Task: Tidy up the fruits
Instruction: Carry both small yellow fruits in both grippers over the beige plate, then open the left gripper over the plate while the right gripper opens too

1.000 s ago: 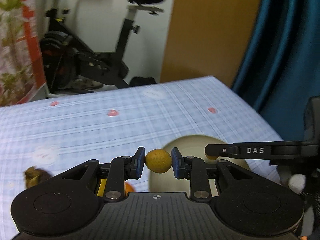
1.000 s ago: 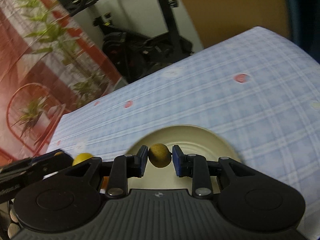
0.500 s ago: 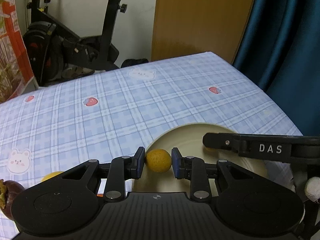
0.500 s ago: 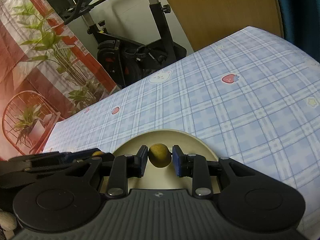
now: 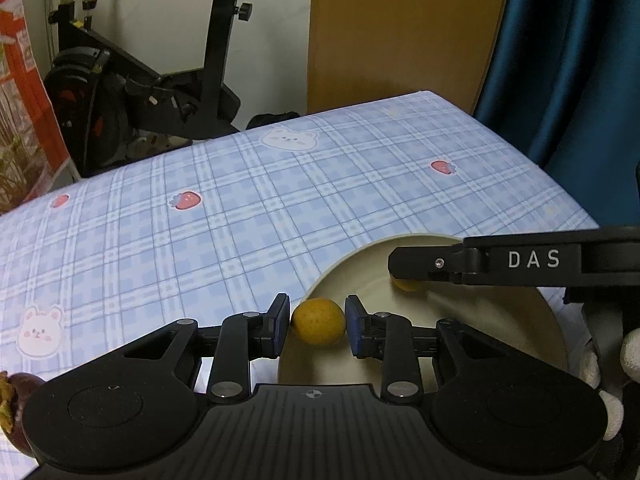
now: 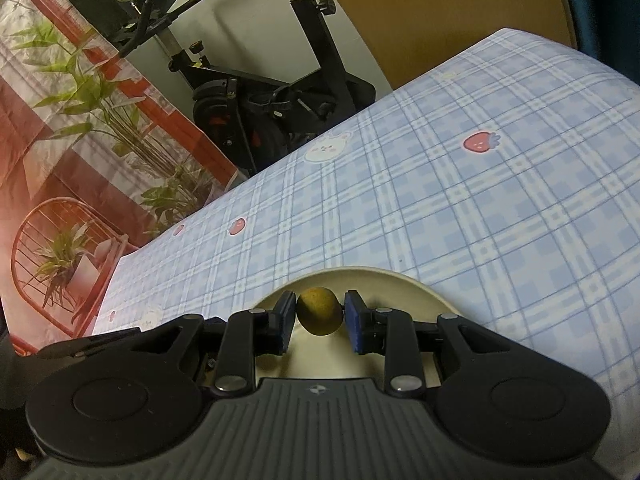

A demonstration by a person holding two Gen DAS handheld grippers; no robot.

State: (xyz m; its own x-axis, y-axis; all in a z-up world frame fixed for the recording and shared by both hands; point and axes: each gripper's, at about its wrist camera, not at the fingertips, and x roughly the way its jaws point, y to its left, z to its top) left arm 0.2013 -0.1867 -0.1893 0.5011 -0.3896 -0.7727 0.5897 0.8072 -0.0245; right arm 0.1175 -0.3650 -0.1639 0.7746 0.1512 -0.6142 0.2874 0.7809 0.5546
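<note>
Over the cream plate (image 5: 460, 320) both grippers pinch small fruits; left gripper (image 5: 318, 322) is probably just loosening on its orange fruit (image 5: 319, 321), right gripper (image 6: 319, 317) clamps its olive fruit (image 6: 320, 316); release low, apart

Both grippers, the left gripper (image 5: 318, 320) and the right gripper (image 6: 319, 316), are built in black plastic with blue pads (image 5: 282, 320), silver screws and ribbed bases; "DAS" is printed in white.

Checked tablecloth (image 5: 248, 216) lying bare beyond plate (image 5: 520, 320); right gripper (image 5: 408, 280) reaching across plate's far side, blocking it; dark fruit (image 5: 16, 388) sitting near left edge.
</note>
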